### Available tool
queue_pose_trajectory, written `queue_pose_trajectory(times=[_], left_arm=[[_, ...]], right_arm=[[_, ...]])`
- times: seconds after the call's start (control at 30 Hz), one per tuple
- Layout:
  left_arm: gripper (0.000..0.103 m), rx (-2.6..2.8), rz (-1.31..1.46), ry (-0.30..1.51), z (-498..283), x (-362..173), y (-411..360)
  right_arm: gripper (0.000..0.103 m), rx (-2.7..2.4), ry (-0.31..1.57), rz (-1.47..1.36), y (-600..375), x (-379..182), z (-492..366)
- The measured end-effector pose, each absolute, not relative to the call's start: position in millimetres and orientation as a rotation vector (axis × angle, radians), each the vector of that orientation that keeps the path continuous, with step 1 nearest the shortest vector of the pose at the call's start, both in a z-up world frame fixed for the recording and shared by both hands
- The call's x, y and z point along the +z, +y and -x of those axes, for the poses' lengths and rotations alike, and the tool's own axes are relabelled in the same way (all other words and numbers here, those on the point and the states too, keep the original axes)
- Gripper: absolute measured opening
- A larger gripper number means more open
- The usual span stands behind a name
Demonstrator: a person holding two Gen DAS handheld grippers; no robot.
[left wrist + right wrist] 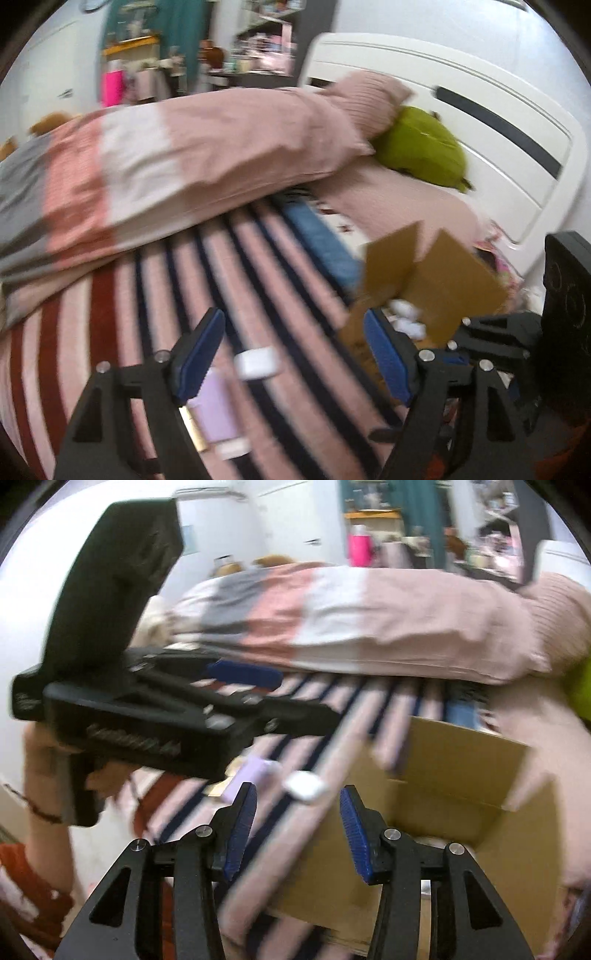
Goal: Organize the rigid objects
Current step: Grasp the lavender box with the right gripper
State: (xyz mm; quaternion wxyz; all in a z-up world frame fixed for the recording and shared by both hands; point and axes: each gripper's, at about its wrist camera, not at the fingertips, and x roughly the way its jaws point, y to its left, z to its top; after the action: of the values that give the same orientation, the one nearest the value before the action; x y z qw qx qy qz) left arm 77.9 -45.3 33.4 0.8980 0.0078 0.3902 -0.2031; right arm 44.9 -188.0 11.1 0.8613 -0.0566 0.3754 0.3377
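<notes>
Bed: striped pink, navy and red cover; folded duvet across its far part.
Cardboard box: flaps up, on the bed at the right, small white items inside.
Left tool: blue pads spread wide, nothing between them, poised above the cover.
Right tool: pads parted, empty, beside the box's near-left wall.
Lilac bottle: lying on the cover, just by the left tool's left pad.
White case: small, on the cover beside the bottle.
</notes>
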Motion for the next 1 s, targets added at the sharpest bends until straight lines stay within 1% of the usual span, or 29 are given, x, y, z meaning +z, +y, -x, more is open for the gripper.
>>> queue_pose_trajectory(times=[0.07,0.1,0.13,0.27,0.4,0.6,0.67,0.73,0.8,0.9,1.0], left_arm=[[0.075,-0.367,0.009,0.811,-71,22,-14],[0.075,-0.35,0.018,0.813,-68,16,-3],[0.075,-0.334,0.028,0.817,-64,9,10],[0.075,-0.274,0.082,0.849,-48,-24,57],[0.075,-0.225,0.119,0.884,-37,-53,84],[0.075,-0.197,0.165,0.922,-29,-81,107],[0.075,-0.2,0.173,0.927,-28,-86,109],[0.075,-0.208,0.174,0.928,-28,-87,108],[0.075,-0.227,0.175,0.926,-31,-85,103],[0.075,-0.273,0.181,0.917,-35,-79,90],[0.075,-0.317,0.172,0.905,-39,-70,74]], right_arm=[[0.049,0.755,0.813,0.125,-162,0,-45],[0.055,0.766,0.831,0.127,-147,-9,-47],[0.058,0.768,0.843,0.128,-138,-16,-48],[0.058,0.751,0.937,0.116,-95,-65,-65],[0.058,0.665,1.025,0.11,-63,-121,-84],[0.058,0.576,1.026,0.131,-42,-152,-113],[0.055,0.57,1.02,0.152,-41,-150,-113],[0.04,0.562,1.012,0.171,-42,-149,-110],[0.034,0.565,1.003,0.18,-48,-145,-107],[0.032,0.587,0.982,0.204,-60,-132,-97],[0.032,0.627,0.977,0.192,-69,-114,-89]])
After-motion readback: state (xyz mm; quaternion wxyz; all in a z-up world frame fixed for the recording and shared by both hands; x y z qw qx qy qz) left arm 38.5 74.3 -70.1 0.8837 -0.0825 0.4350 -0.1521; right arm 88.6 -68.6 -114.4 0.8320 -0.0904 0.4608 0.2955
